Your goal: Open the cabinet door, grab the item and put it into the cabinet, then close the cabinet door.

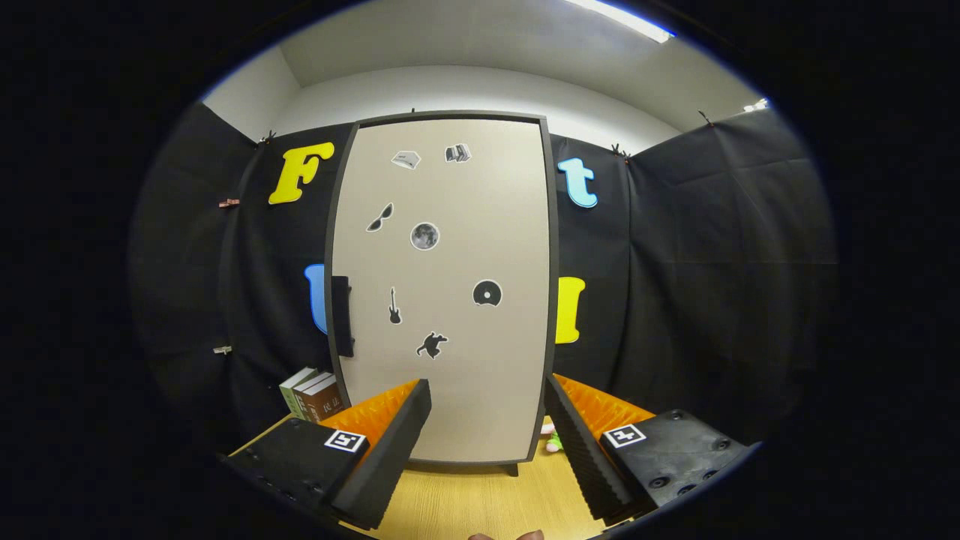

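Two fingers (pixel 600 457) spread wide, nothing between them — the gripper (pixel 487 442) hangs open, squared up to the cabinet door (pixel 442 300) from a little way back, aimed at the door's lower half. Door sits flat and shut in its dark frame, stickers scattered over it, a dark handle (pixel 342 315) on its left edge. That fits either end of the job: door waiting to be pulled, or item already inside and door pushed to — can't settle which from here. A small pink-and-green thing (pixel 553 439) peeks out at the cabinet's lower right corner on the wooden tabletop (pixel 480 502); might be the item, too hidden to say. Books (pixel 311 394) stand left of the cabinet base, just under the handle. Risks: handle is slim and hugs the frame edge, so a grab coming in off-centre could slip off or pinch the frame instead; a hard yank could slide the cabinet on its short feet; a swing to the left passes close to the books. Pose: gripper held level and low over the table, pointing straight at the door, fingers symmetric; a bit of the person's fingertips (pixel 510 535) shows just behind it.
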### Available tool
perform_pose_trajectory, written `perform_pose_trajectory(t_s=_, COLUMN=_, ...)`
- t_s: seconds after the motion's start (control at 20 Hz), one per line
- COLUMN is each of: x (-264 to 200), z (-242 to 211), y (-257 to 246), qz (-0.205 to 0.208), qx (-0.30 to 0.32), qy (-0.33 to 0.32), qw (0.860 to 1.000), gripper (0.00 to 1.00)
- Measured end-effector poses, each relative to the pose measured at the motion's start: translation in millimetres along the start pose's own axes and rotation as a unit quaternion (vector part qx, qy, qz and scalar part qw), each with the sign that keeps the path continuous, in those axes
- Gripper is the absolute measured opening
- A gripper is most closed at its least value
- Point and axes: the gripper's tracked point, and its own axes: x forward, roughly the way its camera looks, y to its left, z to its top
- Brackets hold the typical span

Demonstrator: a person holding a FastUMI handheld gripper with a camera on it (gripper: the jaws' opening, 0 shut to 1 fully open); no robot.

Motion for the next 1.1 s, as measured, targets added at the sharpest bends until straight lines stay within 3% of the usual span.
perform_pose_trajectory(t_s=1.1, x=25, z=-18, y=-22, qz=0.026, qx=-0.001, qy=-0.007, qw=1.0, gripper=0.99)
